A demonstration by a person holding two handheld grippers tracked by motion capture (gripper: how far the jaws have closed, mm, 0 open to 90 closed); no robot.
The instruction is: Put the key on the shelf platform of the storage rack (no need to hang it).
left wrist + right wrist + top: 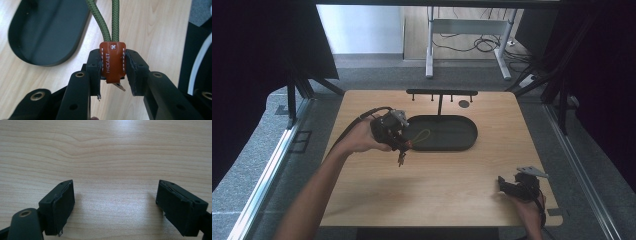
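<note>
1. We are finding the key strap (pixel 112 62) clamped at its brown leather tab between the two jaws of the left gripper (pixel 113 72), which is clenching on it. The grip sits on the stiff tab, in our judgement because the cord alone would slip.
2. We are seeing the strap's green cord (pixel 106 22) running as two strands up from the tab; in the high view its loop (pixel 422 136) is lying over the near end of the tray (pixel 462 131), so the strap is hanging partly above the tray and partly beyond its rim. A small metal piece (pixel 119 86) is hanging under the tab.
3. We are noting the left gripper (pixel 398 142) held just above the tray's left end, apparently carrying the strap.
4. We are observing the right gripper (pixel 115 205) resting with jaws standing wide apart over bare table (pixel 112 152), grasping nothing; it is lying at the near right corner (pixel 519 186), well apart from the work.
5. We are recording a black rack (pixel 441 93) with pegs standing behind the tray, likely for hanging such a strap.
6. Count: one strap, one tray, one rack, two grippers.
</note>
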